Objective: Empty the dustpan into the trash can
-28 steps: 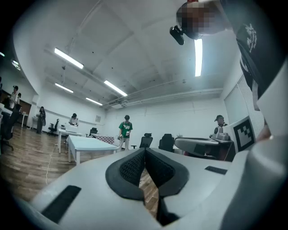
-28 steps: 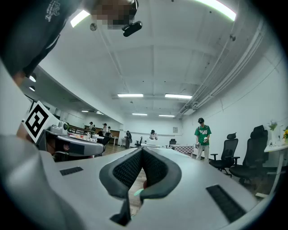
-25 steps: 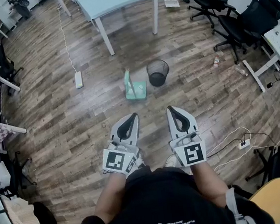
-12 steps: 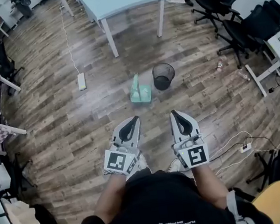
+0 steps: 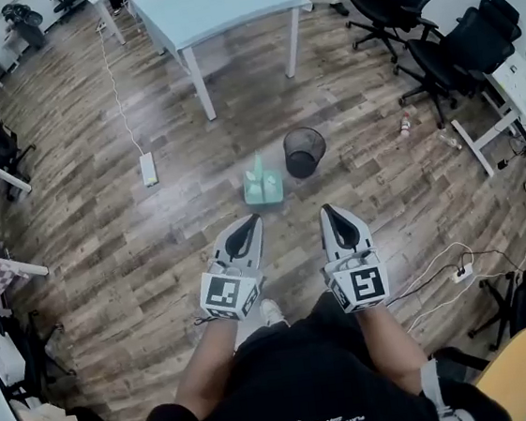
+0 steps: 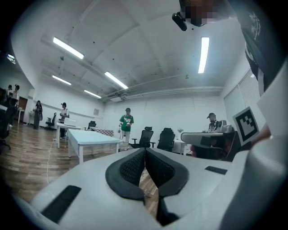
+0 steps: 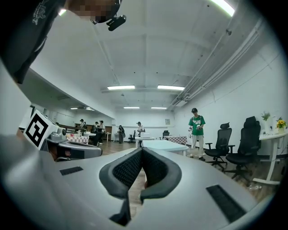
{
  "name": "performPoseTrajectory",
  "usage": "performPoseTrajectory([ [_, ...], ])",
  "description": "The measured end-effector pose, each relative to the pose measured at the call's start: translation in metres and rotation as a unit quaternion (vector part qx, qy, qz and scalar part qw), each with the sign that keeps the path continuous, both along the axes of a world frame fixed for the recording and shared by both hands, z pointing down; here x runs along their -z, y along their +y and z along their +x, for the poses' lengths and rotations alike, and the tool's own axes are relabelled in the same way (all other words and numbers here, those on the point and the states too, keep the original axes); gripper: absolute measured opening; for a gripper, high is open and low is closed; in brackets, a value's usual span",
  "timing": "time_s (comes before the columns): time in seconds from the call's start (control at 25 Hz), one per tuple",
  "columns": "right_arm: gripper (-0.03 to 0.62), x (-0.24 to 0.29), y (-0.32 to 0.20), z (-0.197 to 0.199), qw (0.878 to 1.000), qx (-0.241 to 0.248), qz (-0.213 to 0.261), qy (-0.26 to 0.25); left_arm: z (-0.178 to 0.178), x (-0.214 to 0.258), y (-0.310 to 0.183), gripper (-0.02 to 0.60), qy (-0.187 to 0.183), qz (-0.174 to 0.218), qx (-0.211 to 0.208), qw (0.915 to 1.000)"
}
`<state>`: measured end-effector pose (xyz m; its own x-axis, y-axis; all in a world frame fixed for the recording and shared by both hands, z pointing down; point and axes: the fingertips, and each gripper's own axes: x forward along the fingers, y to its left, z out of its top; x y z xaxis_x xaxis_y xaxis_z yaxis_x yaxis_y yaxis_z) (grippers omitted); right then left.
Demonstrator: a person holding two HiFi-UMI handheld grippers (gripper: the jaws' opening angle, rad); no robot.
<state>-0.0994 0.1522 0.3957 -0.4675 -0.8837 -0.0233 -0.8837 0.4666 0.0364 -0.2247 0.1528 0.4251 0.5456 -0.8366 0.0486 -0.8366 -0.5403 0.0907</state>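
A mint-green dustpan (image 5: 262, 186) stands on the wood floor with its handle up. Just to its right is a black mesh trash can (image 5: 304, 150). My left gripper (image 5: 252, 220) and right gripper (image 5: 325, 210) are held side by side at waist height, pointing level toward them and short of both. In the left gripper view the jaws of the left gripper (image 6: 145, 150) meet at the tips with nothing between them. The right gripper (image 7: 142, 150) is shut and empty too. Neither gripper view shows the dustpan or the can.
A light-blue table (image 5: 220, 2) stands beyond the can, with black office chairs (image 5: 470, 40) at the right. A white power strip (image 5: 148, 168) with its cable lies on the floor at the left. A bottle (image 5: 405, 123) and more cables (image 5: 459, 272) lie at the right. People stand far off.
The person has stepped forward: the dustpan and trash can now sit closer to both grippers in the head view. Both grippers stayed shut and side by side.
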Motion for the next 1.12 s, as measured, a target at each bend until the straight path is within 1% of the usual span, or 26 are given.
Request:
performPoseTrajectory([
  [0.12,0.014,-0.006,-0.021,0.003,1.0,-0.004,-0.003,0.005,0.003,-0.006,-0.022,0.023,-0.001,-0.004,0.003,1.0],
  [0.32,0.014,-0.02,-0.06,0.009,1.0,0.002,-0.015,0.01,0.009,-0.021,-0.065,0.023,-0.008,-0.018,0.026,0.9995],
  [0.6,0.015,-0.031,-0.119,0.037,1.0,0.009,-0.026,0.012,0.033,-0.034,-0.118,0.023,-0.017,-0.04,0.048,0.9979],
  [0.92,0.014,-0.046,-0.174,0.062,0.999,0.021,-0.032,0.011,0.052,-0.058,-0.163,0.023,-0.036,-0.068,0.069,0.9946],
  [1.04,0.014,-0.051,-0.191,0.075,0.999,0.025,-0.048,-0.008,0.058,-0.073,-0.176,0.023,-0.052,-0.084,0.081,0.9918],
  [1.12,0.015,-0.053,-0.203,0.079,0.998,0.028,-0.054,-0.019,0.056,-0.078,-0.182,0.023,-0.055,-0.093,0.093,0.9897],
])
